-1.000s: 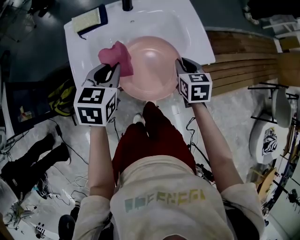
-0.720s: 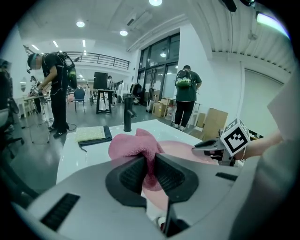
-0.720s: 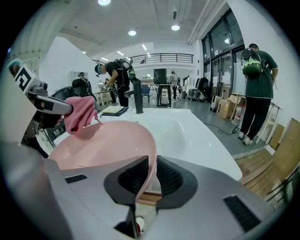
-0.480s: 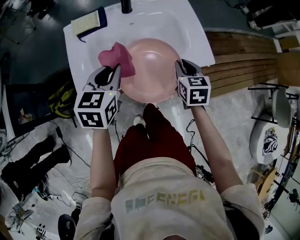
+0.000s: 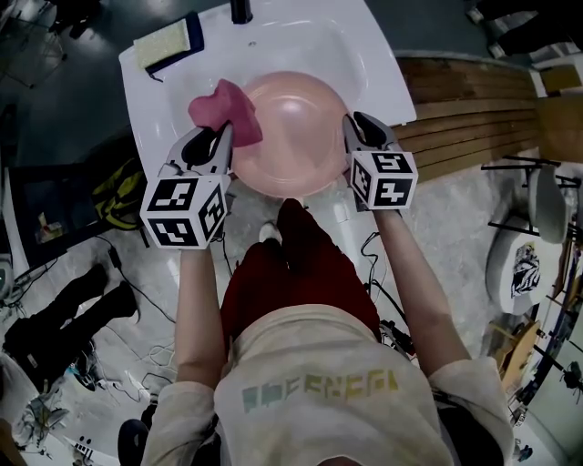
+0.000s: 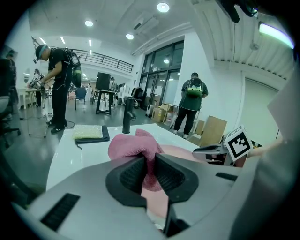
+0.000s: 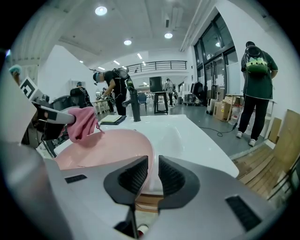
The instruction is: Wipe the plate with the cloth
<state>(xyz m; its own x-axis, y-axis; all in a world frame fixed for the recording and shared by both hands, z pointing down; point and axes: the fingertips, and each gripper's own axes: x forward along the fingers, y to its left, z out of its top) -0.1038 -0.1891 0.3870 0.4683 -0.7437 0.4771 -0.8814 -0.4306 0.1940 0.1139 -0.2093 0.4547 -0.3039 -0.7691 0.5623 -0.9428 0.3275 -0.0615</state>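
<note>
The plate (image 5: 290,132) is held over the near half of the sink (image 5: 355,55). Its right rim is clamped between the jaws of the right gripper (image 5: 351,127). In the right gripper view the jaws of this gripper (image 7: 153,171) are seen closed to a narrow gap, with the thin pink rim of the plate (image 7: 108,145) caught between them. From this view it cannot be told whether the plate touches the sink.

The cloth (image 5: 223,111) is gripped by the left gripper (image 5: 226,136) at the plate's left rim. In the left gripper view the jaws of this gripper (image 6: 149,164) are seen pressed onto a fold of the cloth (image 6: 131,145), and the rest is bunched above and beyond the fingertips. The cloth is observed lying against the plate's far-left rim, partly over the plate and partly outside it.

A sponge (image 5: 167,38) is noted at the sink's far-left corner, and a tap (image 5: 240,11) at its far edge. Both are well apart from the grippers.
</note>
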